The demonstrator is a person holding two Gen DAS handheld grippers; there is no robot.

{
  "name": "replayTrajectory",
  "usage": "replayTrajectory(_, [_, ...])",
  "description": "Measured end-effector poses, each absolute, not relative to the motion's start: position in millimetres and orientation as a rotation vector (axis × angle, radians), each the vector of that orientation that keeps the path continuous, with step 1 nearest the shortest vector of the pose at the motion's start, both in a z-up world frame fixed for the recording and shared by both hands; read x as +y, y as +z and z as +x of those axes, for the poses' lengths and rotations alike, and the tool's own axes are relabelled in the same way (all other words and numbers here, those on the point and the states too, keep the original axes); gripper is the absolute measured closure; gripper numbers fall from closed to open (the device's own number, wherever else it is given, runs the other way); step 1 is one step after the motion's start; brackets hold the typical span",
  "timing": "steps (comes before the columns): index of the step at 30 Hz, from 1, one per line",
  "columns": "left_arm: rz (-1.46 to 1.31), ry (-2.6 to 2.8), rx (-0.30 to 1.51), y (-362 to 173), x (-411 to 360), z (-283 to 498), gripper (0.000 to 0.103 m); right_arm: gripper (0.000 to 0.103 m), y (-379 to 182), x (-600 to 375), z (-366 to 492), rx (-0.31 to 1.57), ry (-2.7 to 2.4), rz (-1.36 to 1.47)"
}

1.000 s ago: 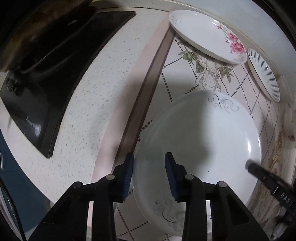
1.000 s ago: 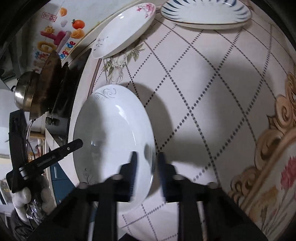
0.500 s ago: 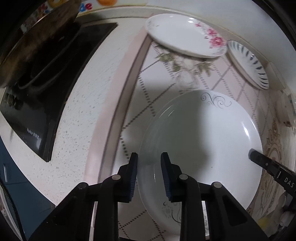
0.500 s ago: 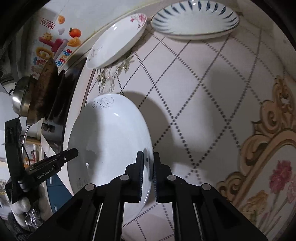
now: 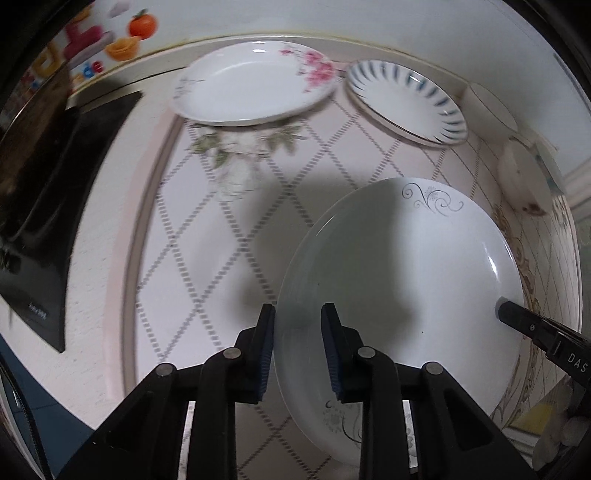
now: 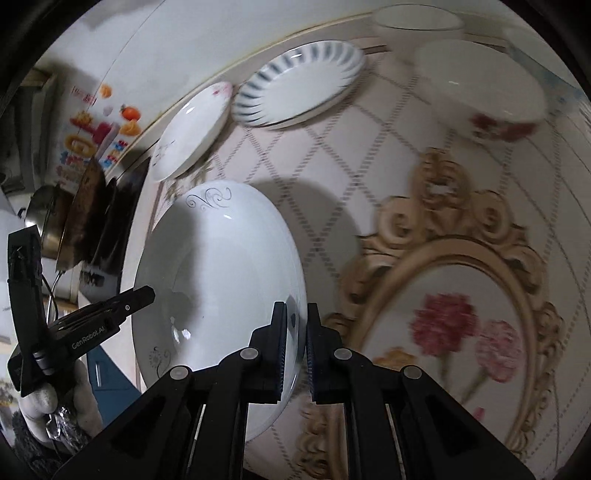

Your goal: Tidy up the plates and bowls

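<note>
A large white plate with grey scrolls [image 5: 402, 280] is held off the patterned mat between both grippers. My left gripper [image 5: 297, 349] straddles its left rim with a visible gap at the inner pad. My right gripper [image 6: 296, 345] is shut on the opposite rim of the plate [image 6: 218, 280]. A pink-flowered plate [image 5: 255, 86] and a blue-striped plate [image 5: 406, 99] lie at the back. They also show in the right wrist view, pink-flowered plate [image 6: 192, 129] and blue-striped plate [image 6: 299, 81]. A white bowl with red flowers [image 6: 484, 88] stands at the back right.
A black cooktop [image 5: 55, 206] lies on the speckled counter to the left, with a pot [image 6: 44, 218] beside it. The mat [image 6: 461, 314] has a gold frame and pink flowers at the right. A second white bowl [image 6: 417, 18] sits by the wall.
The scroll plate has been lifted off the mat and carried right and toward the back. Both grippers moved with it, and the back plates and bowls came into fuller view.
</note>
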State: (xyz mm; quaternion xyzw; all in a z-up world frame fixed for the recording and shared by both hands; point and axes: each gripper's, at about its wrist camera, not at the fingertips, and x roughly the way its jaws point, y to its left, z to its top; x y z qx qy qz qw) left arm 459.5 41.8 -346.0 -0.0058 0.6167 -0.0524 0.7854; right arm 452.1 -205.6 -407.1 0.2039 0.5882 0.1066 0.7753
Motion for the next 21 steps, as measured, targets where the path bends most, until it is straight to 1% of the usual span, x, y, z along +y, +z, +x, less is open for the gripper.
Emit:
replayTrajectory(10, [0.036,-0.153,1.371,-369,10,464,0.08,0.092,-423,-240,431,1.295,0.162,0.488])
replayTrajectory(21, [0.094,-0.142,1.353,-375,-6,459,0.08,0.092,-433,-247,427,1.323,0.159,0.491])
